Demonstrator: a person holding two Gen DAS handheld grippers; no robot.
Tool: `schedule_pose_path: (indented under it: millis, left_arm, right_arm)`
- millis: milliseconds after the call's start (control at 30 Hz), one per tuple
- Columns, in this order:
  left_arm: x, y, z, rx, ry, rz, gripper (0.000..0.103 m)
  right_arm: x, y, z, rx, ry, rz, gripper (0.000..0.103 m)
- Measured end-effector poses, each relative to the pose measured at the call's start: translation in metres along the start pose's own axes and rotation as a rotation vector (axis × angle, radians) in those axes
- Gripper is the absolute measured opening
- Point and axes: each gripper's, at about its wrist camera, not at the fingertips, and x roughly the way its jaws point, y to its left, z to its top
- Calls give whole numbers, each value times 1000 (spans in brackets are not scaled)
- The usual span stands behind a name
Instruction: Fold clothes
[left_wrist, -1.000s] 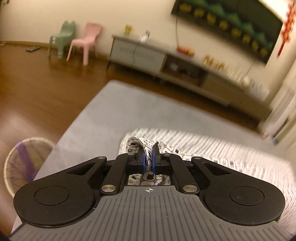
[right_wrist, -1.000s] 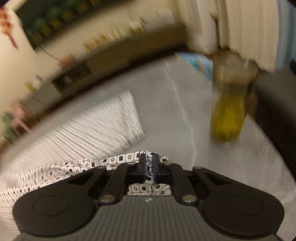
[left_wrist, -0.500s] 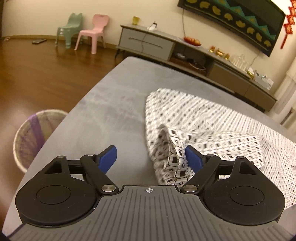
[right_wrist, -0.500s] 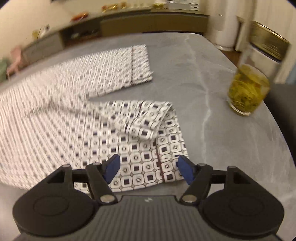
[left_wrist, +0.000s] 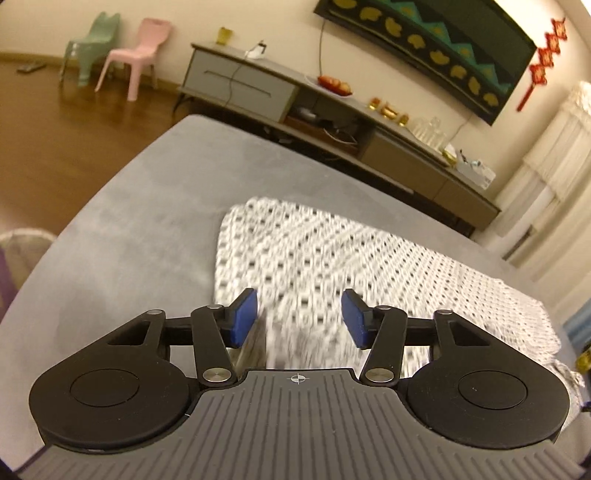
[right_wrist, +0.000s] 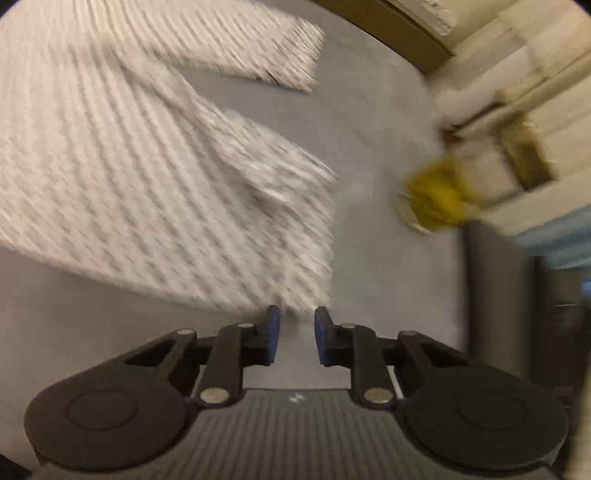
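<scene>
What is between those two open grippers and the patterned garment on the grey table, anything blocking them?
Nothing visible. The left gripper hangs open right over the patterned garment. The right gripper is open at the cloth's near edge. The glass of yellow drink stands off to the side on the grey table, clear of the cloth.

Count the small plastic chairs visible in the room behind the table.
2. A green chair stands against the far wall in the left wrist view, and a pink chair stands just to its right. The right wrist view shows none; more may be out of frame.
</scene>
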Motion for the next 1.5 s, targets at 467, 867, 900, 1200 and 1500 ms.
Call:
schedule_pose_path:
  millis: [467, 867, 900, 1200, 1500]
  left_arm:
    - [-37, 5, -71, 211, 71, 32, 83]
    - [49, -29, 18, 127, 60, -44, 72]
    - [54, -30, 26, 110, 49, -43, 71]
    - [62, -28, 44, 64, 50, -101, 66]
    - [72, -48, 64, 173, 99, -137, 66]
  right_arm:
    - [-108, 49, 70, 153, -438, 318, 57]
    - [-128, 226, 139, 15, -498, 579, 56]
    - [-139, 246, 139, -26, -524, 590, 56]
    - [-281, 467, 158, -570, -913, 664, 68]
    - [-272, 561, 243, -514, -810, 589, 43]
